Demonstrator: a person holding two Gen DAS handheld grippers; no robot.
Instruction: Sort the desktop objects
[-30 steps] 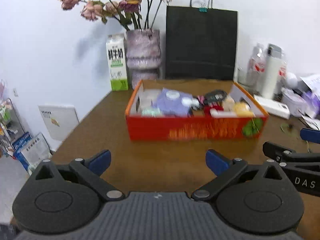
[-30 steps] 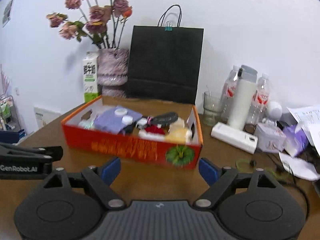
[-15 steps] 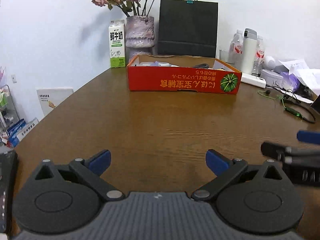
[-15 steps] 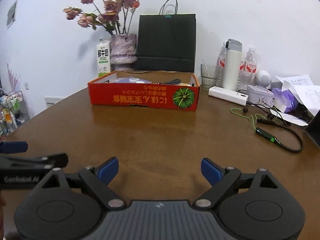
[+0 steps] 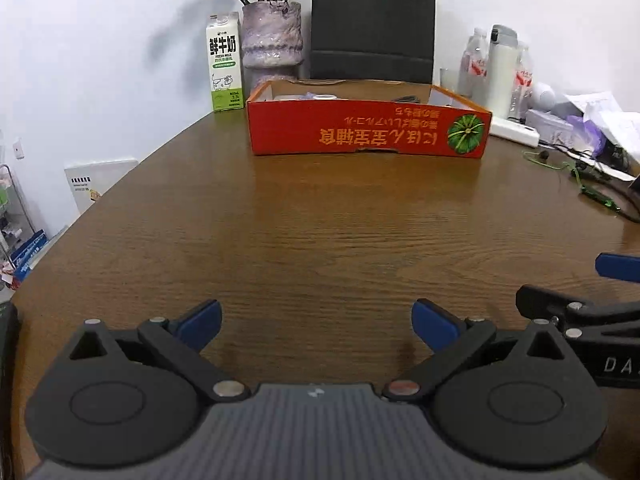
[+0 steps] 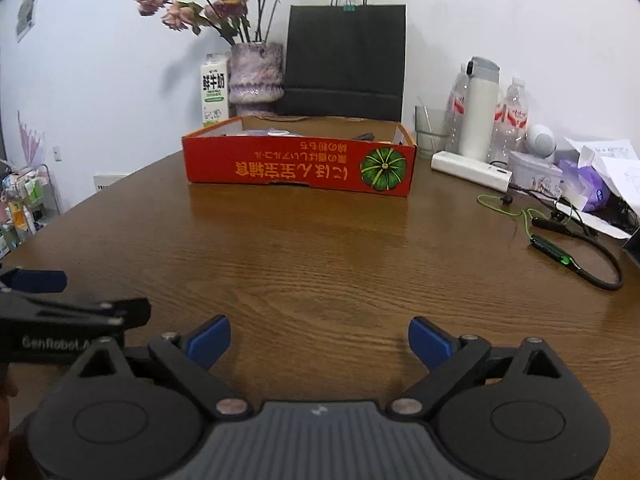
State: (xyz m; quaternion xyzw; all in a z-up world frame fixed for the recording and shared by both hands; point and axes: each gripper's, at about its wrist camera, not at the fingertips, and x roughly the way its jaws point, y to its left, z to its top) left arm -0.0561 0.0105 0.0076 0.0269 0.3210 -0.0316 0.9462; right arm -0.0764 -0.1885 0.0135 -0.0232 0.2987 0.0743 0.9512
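Since the earlier frames both tongs have drawn back from the red cardboard box [image 5: 368,130], which now sits toward the far edge of the brown wooden worktop [image 5: 320,232]. A broad bare stretch of wood lies between the box and the near edge. Behind the box stand a black paper bag [image 6: 346,58] and a milk carton [image 5: 224,70]. A green cable [image 6: 548,240] lies near the right edge. The left tongs [image 5: 316,322] gape wide, holding nothing; the right tongs [image 6: 320,338] are likewise spread wide and hold nothing.
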